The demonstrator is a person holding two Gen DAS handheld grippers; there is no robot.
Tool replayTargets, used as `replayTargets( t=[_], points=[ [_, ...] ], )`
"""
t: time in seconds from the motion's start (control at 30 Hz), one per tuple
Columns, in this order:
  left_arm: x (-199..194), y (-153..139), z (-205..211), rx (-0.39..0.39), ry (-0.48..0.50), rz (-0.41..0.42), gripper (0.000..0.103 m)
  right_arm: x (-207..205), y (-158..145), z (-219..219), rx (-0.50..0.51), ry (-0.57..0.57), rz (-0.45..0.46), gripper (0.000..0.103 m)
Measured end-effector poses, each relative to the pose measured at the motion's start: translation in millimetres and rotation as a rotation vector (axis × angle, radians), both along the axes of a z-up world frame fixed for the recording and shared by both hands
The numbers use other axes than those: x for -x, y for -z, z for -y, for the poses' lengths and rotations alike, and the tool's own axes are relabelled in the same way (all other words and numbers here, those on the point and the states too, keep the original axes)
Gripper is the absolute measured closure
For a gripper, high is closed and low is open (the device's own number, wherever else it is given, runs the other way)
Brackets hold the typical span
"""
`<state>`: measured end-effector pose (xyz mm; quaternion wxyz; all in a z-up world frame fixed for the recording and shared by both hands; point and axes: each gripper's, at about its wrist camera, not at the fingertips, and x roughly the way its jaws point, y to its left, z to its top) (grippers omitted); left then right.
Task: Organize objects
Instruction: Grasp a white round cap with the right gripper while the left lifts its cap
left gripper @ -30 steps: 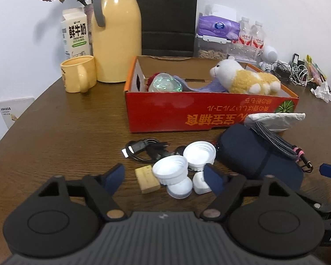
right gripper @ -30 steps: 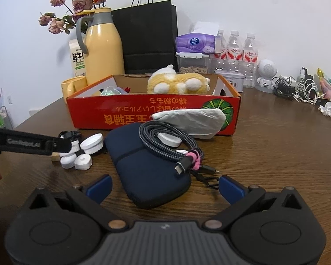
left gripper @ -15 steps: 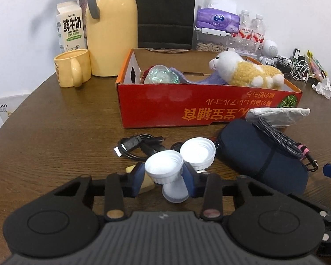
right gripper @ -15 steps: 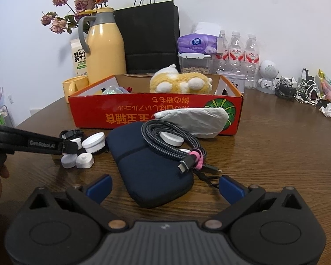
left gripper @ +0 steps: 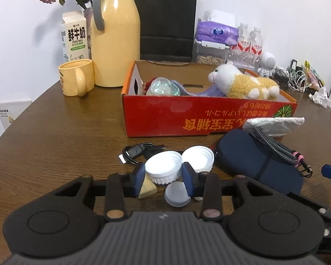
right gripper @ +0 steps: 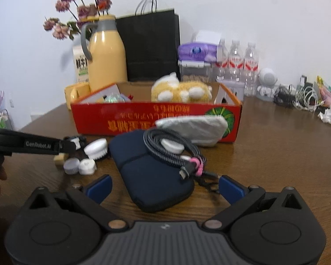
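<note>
since earlier: left gripper (left gripper: 163,174) was wide apart around the white lids; now its blue pads press both sides of one white lid (left gripper: 163,167), and that lid looks raised off the table (left gripper: 55,137).
grip: left holds the lid; right gripper (right gripper: 164,186) stands wide and empty, over the near end of the dark pouch (right gripper: 147,176).
where: held lid is at the near centre, just near of the red box (left gripper: 209,119); a second lid (left gripper: 199,158) touches it on the right; a tan block (left gripper: 146,187) and a grey cap (left gripper: 176,193) lie nearer.
handling: likely light, stiff, smooth plastic; squeeze the ribbed wall, gently.
views: left view shows the pads on the lid; right view shows the cable (right gripper: 172,152) coiled on the pouch.
</note>
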<state>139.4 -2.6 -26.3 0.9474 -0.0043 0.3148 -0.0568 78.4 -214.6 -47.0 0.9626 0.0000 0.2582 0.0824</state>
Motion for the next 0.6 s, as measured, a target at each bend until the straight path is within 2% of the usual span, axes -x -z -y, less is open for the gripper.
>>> replayTargets(
  t=[0.17,0.37,0.47,0.6],
  points=[
    [8.4,-7.7,-10.2,0.024,-0.006,0.026,0.066,5.0,-12.2,-9.7,0.012,-0.039,0.042,0.000],
    [20.6,-15.5,-29.1,0.032,-0.030,0.060,0.066,-0.9,-22.9,-41.3,0.056,-0.152,0.072,0.004],
    [25.4,-17.8,-43.5,0.042,-0.054,0.068,0.066,-11.9,-24.1,-61.4,0.096,-0.211,0.070,0.012],
    [31.1,-17.3,-65.5,0.040,-0.091,0.071,0.066,-31.6,-20.6,-89.7,0.168,-0.264,0.057,0.032]
  ],
)
